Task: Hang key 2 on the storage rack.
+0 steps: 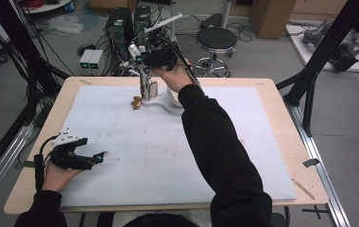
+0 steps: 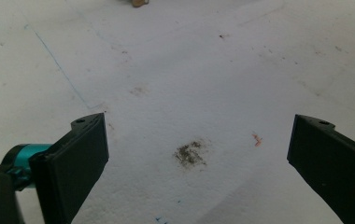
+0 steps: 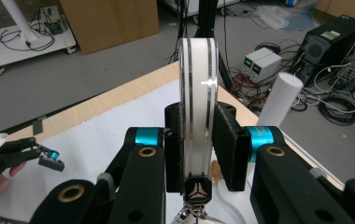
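While clamped shut in the right gripper [image 3: 199,135], stands on edge between the 2 black pads: a white flat disc-like piece [image 3: 199,84] with 2 dark bands along its rim and a small black tag at its lower end. Pinched across its thin faces, low down, so most of its length runs on beyond the jaw tips, straight along the gripper's own line. Hard to name more exactly from here.

Seen from above, held over the far middle of the bench [image 1: 281,123], right gripper [image 1: 148,87] pointing down, white flat disc-like piece [image 1: 152,90] hanging upright just above the white mat [image 1: 158,156]. Just left of it on the mat, a small brown lump [image 1: 136,102], near but apart as far as can be told. Just right of it and partly behind the hand, a white rounded thing [image 1: 172,101], perhaps a bowl; cannot tell whether touching.

Resting near the bench's near left corner, well apart from all of that: the left gripper [image 1: 99,157], jaws spread wide with nothing between them, looking across bare stained mat [image 2: 199,123] with the brown lump [image 2: 139,2] barely inside the far edge.

Judging by this, any coming move belongs to the right hand alone, far nearer than the left. To set the piece flat, tip its long axis over from upright; to stand it, lower straight down, keeping clear of the brown lump on 1 side and the rounded thing on the other.
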